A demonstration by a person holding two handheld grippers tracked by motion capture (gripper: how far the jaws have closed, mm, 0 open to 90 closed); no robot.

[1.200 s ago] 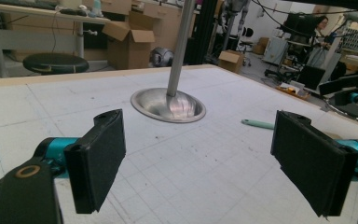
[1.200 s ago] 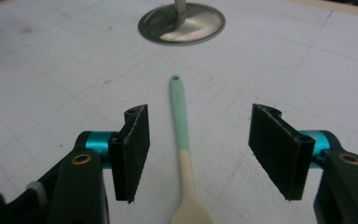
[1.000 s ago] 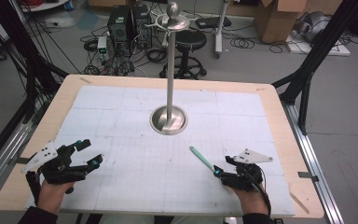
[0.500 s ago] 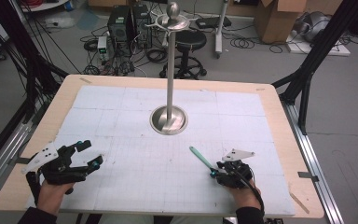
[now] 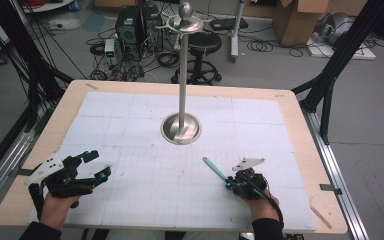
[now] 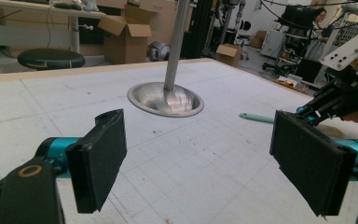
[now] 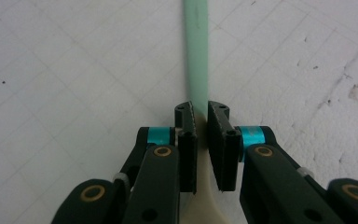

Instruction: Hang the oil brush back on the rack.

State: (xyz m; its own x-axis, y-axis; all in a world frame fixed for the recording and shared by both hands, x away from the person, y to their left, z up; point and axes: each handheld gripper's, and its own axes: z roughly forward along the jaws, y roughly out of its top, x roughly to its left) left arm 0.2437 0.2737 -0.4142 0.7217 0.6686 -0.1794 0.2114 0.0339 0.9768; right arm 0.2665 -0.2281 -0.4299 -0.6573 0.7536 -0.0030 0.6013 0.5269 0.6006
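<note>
A slim tool with a green handle (image 5: 214, 168) that turns cream at its near end (image 7: 196, 51) lies on the white gridded mat (image 5: 145, 200) at the front right. My right gripper (image 5: 227, 184) (image 7: 202, 109) is down on its near end. Its jaws have just been closing, and the pads now press the handle from both sides. My left gripper (image 5: 99, 164) (image 6: 198, 140) rests at the front left, open wide with nothing between its pads. In the left gripper view the tool (image 6: 256, 117) and the right gripper (image 6: 340, 98) show at the right.
A tall metal stand with a round dished base (image 5: 181, 129) (image 6: 165, 99) rises from the middle of the mat. The wooden table rim (image 5: 305, 130) frames the mat. Black frame legs, cables, a stool and boxes stand on the floor beyond.
The right gripper has slid a little forward and down along the green-handled tool, and its jaws have closed around the handle. The left gripper has stayed where it was.
</note>
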